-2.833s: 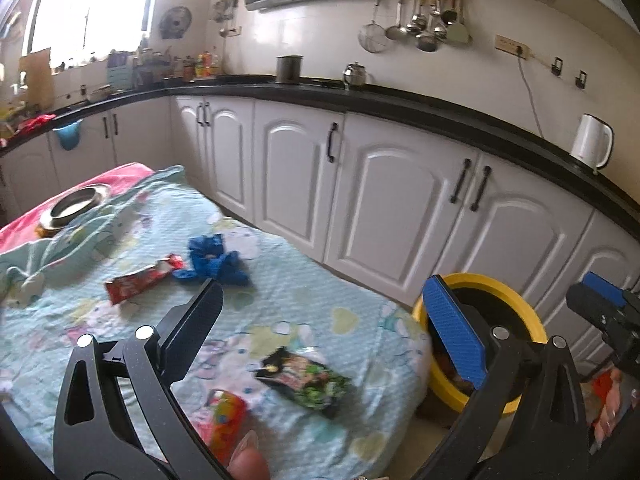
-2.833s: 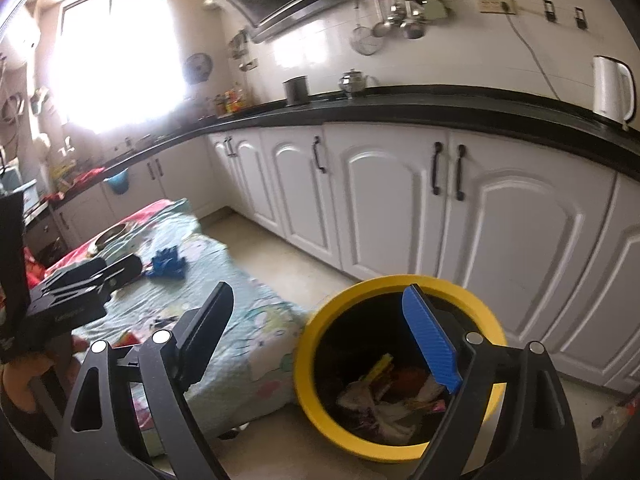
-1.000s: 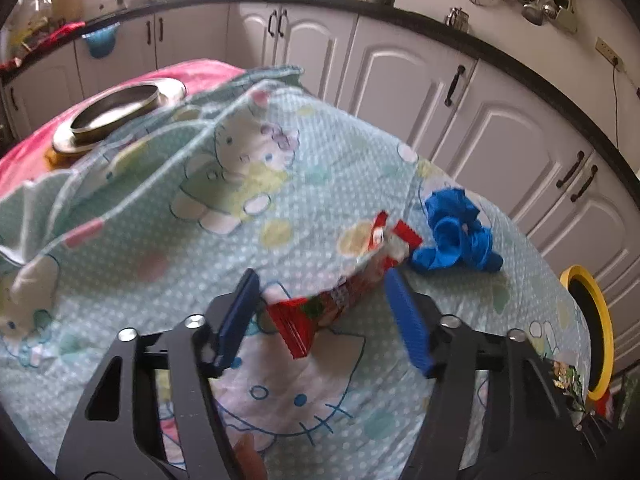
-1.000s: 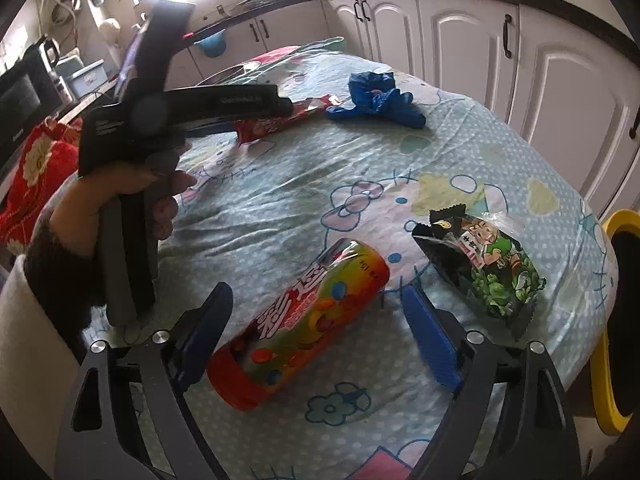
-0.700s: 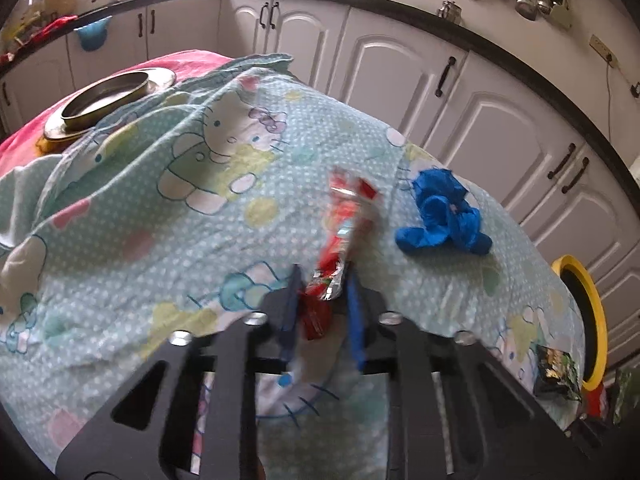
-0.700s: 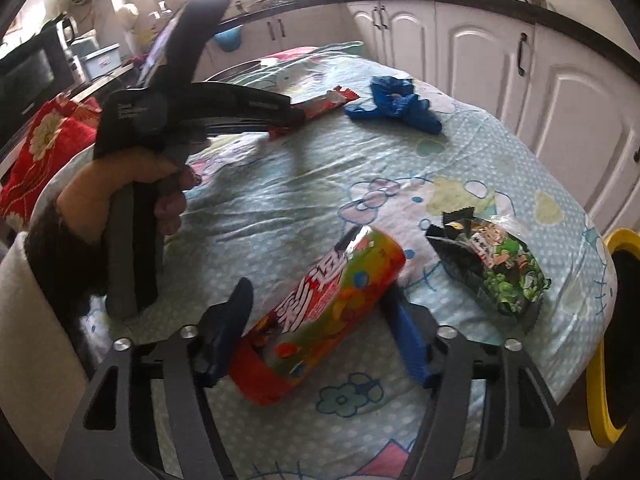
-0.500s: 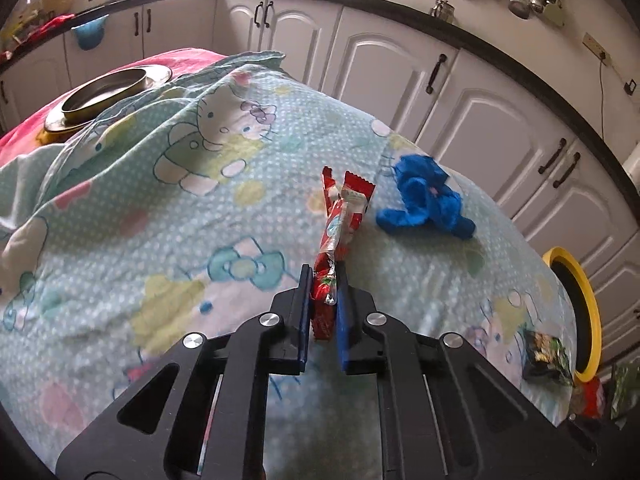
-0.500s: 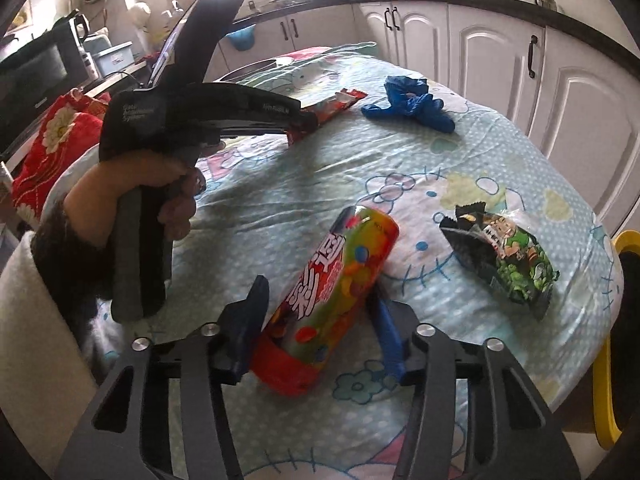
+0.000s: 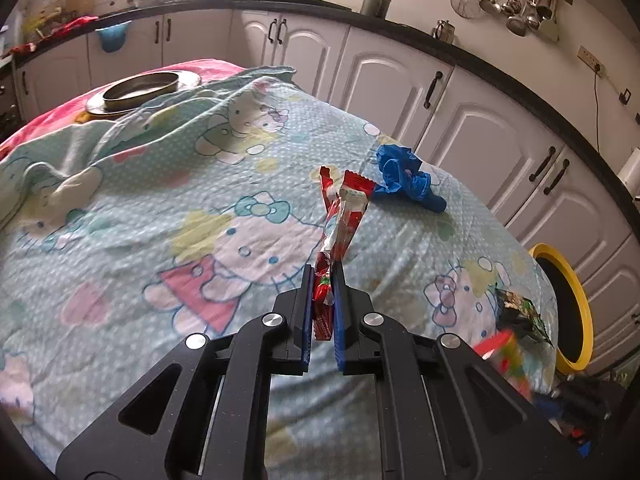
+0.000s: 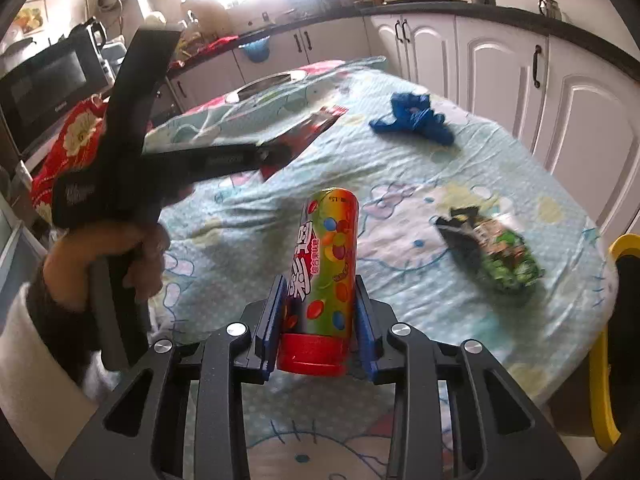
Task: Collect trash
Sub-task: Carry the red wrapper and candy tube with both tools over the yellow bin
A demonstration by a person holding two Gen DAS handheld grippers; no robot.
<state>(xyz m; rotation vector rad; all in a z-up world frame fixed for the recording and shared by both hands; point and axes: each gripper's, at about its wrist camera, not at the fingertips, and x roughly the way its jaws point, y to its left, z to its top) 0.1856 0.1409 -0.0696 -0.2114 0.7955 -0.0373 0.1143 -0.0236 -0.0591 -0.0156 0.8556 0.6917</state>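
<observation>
Blue-green cartoon cloth (image 9: 168, 184) covers the whole table. Far to the right, past the table edge, stands the yellow-rimmed bin (image 9: 576, 308). The right claw (image 10: 320, 320) is squeezed onto a colourful candy tube (image 10: 326, 264), its red cap near the camera. The left claw (image 9: 322, 300) is pinched tight on a red wrapper (image 9: 340, 224), lifted off the cloth. A green snack bag (image 10: 500, 252) and a crumpled blue glove (image 9: 404, 178) lie on the cloth.

Red wrapper (image 9: 340, 224), rainbow-spotted tube (image 10: 324, 276), blue glove (image 9: 404, 178), yellow-rimmed bin (image 9: 576, 308)
</observation>
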